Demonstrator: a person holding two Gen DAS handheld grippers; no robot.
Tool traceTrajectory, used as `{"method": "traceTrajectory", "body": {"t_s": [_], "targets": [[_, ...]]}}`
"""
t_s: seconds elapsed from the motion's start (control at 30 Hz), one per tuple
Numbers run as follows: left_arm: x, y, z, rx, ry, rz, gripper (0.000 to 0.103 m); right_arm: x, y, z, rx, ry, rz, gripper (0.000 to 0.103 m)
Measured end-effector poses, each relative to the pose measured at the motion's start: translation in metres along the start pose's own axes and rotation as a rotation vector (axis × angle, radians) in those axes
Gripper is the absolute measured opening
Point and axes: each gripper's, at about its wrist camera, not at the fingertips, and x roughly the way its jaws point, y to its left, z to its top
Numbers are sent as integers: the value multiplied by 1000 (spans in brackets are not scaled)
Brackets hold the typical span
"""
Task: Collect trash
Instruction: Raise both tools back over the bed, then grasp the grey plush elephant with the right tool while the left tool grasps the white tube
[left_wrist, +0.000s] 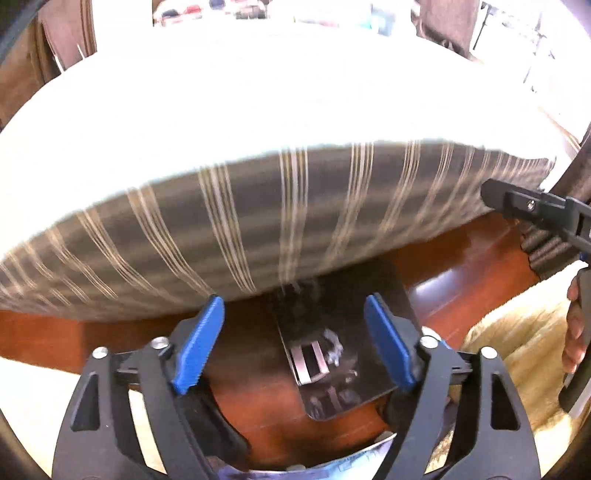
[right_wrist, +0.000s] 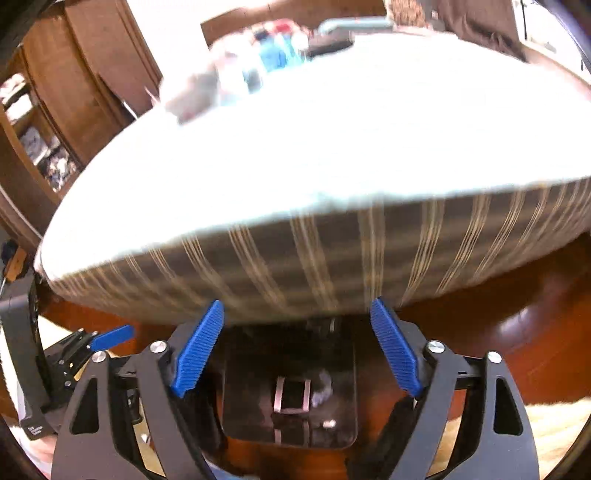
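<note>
Both views are blurred by motion. My left gripper (left_wrist: 293, 343) is open and empty, low in front of a table draped in a striped cloth (left_wrist: 258, 229). My right gripper (right_wrist: 295, 347) is also open and empty, facing the same cloth (right_wrist: 332, 254). Each gripper shows at the edge of the other's view: the right one (left_wrist: 517, 203) at the right, the left one (right_wrist: 107, 338) at the left. At the table's far end lie blurred white and blue items (right_wrist: 258, 62); I cannot tell what they are. No trash is held.
A dark metal table base (left_wrist: 332, 354) stands on the red-brown wooden floor (left_wrist: 461, 277) under the cloth; it also shows in the right wrist view (right_wrist: 291, 398). A pale shaggy rug (left_wrist: 517, 350) lies to the right. A wooden cabinet (right_wrist: 74, 92) stands at the far left.
</note>
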Motion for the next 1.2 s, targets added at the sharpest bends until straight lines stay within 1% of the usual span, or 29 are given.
{"method": "traceTrajectory", "body": {"t_s": [0.07,0.17,0.27,0.3,0.4,0.43,0.47,0.53,0.57,0.63,0.7,0.77,0.83,0.87,0.9,0.93,1.1,1.2], "targets": [[-16,1,13,1,-41,3,82,-12,0,12,-13,-31,3,87],[-40,2,39,20,-99,14,85,-20,4,41,-43,-69,26,88],[-53,5,61,28,-141,44,86,-17,18,65,-96,-91,27,88],[-58,9,70,26,-153,58,87,-20,25,66,-109,-95,31,88],[-66,18,95,7,-175,87,87,-12,35,85,-137,-92,42,86],[-67,24,102,2,-178,86,88,-6,38,90,-151,-90,41,80],[-67,26,108,-3,-181,87,88,0,40,94,-168,-86,34,76],[-65,33,113,-9,-186,93,89,12,48,100,-186,-73,26,61],[-63,35,119,-11,-185,96,89,18,52,103,-190,-65,28,58],[-65,40,124,-14,-183,98,89,25,56,106,-197,-59,38,47],[-63,44,129,-18,-182,99,89,32,61,111,-208,-55,32,42],[-60,47,135,-22,-178,99,89,42,63,116,-210,-37,4,41],[-57,49,138,-22,-176,98,89,48,62,117,-203,-22,-1,39],[-56,50,141,-21,-176,99,89,52,62,117,-201,-15,2,35],[-54,51,145,-21,-177,101,89,53,61,118,-199,-13,6,27],[-52,52,148,-23,-178,102,89,55,61,118,-197,-13,11,21],[-38,61,170,-31,-169,96,89,59,59,122,-177,-24,32,21],[-28,65,185,-20,-169,100,89,63,55,128,-149,-14,22,21]]}}
